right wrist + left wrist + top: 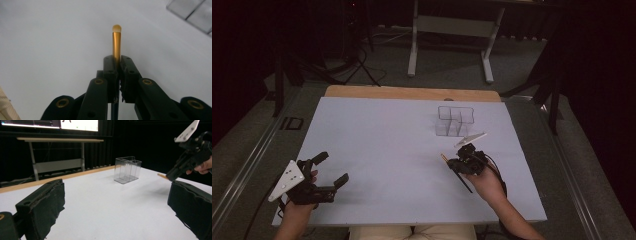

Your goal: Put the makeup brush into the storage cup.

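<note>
- The right tongs are clamped on a slim brush; its gold ferrule and small rounded tip stick out past the pinched jaws, seen up close in the right gripper view.
- From above, the brush's dark handle trails back under the hand toward the near edge of the bench, lifted off the white surface.
- The left tongs stand open with nothing between them, held near the bench's near left corner, well apart from the right hand.
- A clear plastic organizer with several compartments stands upright on the far right part of the bench, just beyond the right tongs and not touching them.
- In the left gripper view the organizer stands left of the brush tip.
</note>
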